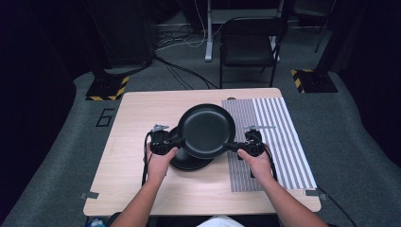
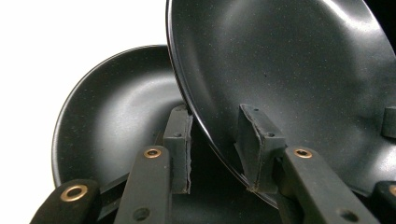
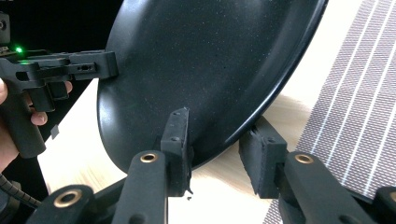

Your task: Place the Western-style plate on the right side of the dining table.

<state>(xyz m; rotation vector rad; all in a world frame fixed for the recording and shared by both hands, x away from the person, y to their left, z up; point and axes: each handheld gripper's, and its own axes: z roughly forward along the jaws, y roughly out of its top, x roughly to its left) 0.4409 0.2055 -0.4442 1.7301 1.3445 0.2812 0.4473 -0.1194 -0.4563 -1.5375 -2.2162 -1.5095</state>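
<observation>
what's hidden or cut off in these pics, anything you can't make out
- Lower plate, high view: the upper plate held over it covers most of it.
- Lower plate's near rim, left gripper view: hidden behind the left gripper.
- Upper plate's top edge, right gripper view: cut off by the frame.
- Whether either gripper's jaws actually press the upper plate's rim, both gripper views: gaps show beside the rim, so cannot tell.
- Striped mat, high view: its near-left part lies under the right hand.
</observation>
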